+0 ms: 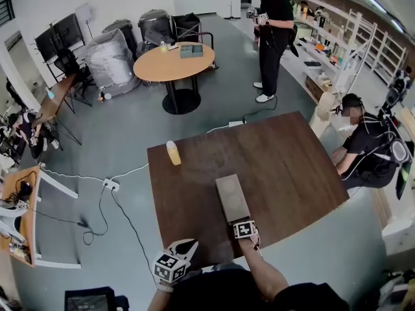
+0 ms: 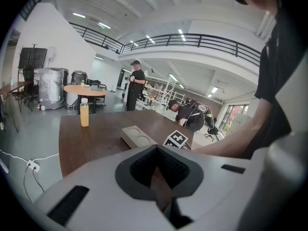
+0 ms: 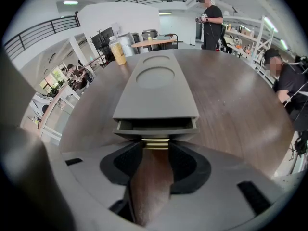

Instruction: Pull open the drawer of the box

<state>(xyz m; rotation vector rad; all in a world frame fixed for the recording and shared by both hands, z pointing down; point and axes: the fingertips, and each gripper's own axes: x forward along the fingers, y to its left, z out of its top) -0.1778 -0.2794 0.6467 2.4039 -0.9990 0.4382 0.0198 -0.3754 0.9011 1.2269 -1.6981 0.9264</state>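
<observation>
A person's right forearm [image 1: 262, 272] reaches down and forward from the bottom of the head view, tilting the right hand-held gripper [image 1: 241, 221] steeply toward the near end of a grey box [image 1: 232, 197]. The box lies flat on a brown counter [image 1: 292, 167], close to its near edge. Its long axis runs away from the person, and the two round recesses in its top sit one behind the other. The drawer [image 3: 156, 125] faces the person and stands slightly out. The gripper's jaws are closed on its brass pull [image 3: 155, 144]. The left hand-held gripper [image 1: 187, 246] hangs by the counter's near left corner, aimed across it, well apart from the box. Its jaws are a little apart with nothing between them. A bottle of orange liquid [image 1: 173, 153] stands upright near the far left edge.
</observation>
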